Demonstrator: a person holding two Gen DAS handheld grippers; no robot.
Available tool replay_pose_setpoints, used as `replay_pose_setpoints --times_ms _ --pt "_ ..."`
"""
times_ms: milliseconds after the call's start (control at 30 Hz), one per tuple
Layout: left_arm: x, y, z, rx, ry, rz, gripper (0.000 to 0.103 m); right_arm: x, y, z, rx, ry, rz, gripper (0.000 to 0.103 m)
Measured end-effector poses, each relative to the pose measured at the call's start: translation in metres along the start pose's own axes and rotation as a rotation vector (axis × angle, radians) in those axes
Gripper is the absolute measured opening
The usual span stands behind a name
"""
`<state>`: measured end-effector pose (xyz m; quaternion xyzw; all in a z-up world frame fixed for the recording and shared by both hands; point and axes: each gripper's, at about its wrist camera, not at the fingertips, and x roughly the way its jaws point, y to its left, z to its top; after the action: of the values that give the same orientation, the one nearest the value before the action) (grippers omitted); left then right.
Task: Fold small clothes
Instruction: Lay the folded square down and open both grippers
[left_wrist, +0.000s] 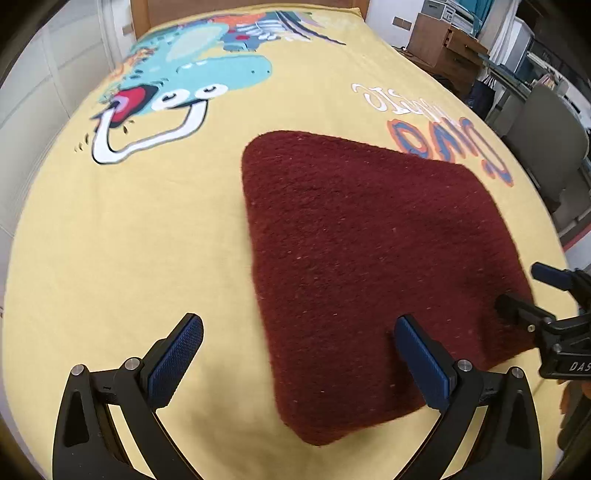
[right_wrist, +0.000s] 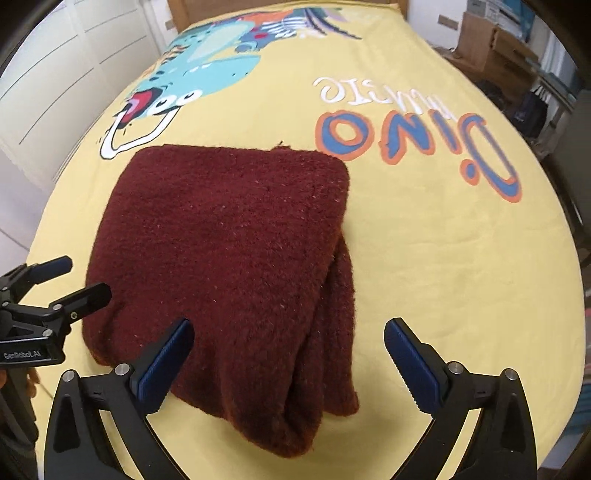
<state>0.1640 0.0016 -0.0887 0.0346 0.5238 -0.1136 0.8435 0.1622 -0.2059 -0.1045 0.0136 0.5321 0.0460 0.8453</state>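
A dark red fuzzy garment (left_wrist: 369, 258) lies folded in a thick rectangle on the yellow dinosaur-print bed sheet (left_wrist: 129, 240). In the right wrist view the garment (right_wrist: 229, 251) shows stacked layers along its right edge. My left gripper (left_wrist: 299, 354) is open and empty, just above the garment's near left corner. My right gripper (right_wrist: 288, 354) is open and empty, over the garment's near right corner. Each gripper also shows in the other's view: the right one (left_wrist: 532, 291) at the garment's right edge, the left one (right_wrist: 77, 280) at its left edge.
The sheet (right_wrist: 443, 258) carries a blue dinosaur print (left_wrist: 207, 74) and "Dino" lettering (right_wrist: 406, 140). A wooden headboard (left_wrist: 240, 7) stands at the far end. White cabinet doors (right_wrist: 55, 92) stand left of the bed; cardboard boxes (left_wrist: 443, 48) and a grey chair (left_wrist: 546, 140) stand right.
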Motion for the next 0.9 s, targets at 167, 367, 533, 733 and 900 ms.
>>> replay_pose_setpoints --times_ms 167,367,533,733,900 --pt "0.032 -0.009 0.001 -0.02 0.026 0.026 0.102 0.014 -0.015 -0.01 0.019 0.009 -0.035 0.103" --pt "0.046 0.0 -0.015 -0.035 0.009 0.005 0.103 0.032 -0.035 -0.02 0.06 0.014 0.019 0.103" --pt "0.046 0.002 -0.02 -0.056 -0.009 -0.008 0.103 0.047 -0.043 -0.03 0.078 0.006 0.061 0.103" --pt "0.039 0.002 -0.017 -0.063 -0.01 -0.014 0.103 0.046 -0.045 -0.033 0.097 -0.01 0.073 0.103" --pt "0.01 -0.005 -0.015 -0.036 -0.037 0.023 0.102 0.031 -0.043 -0.03 0.105 -0.02 0.076 0.103"
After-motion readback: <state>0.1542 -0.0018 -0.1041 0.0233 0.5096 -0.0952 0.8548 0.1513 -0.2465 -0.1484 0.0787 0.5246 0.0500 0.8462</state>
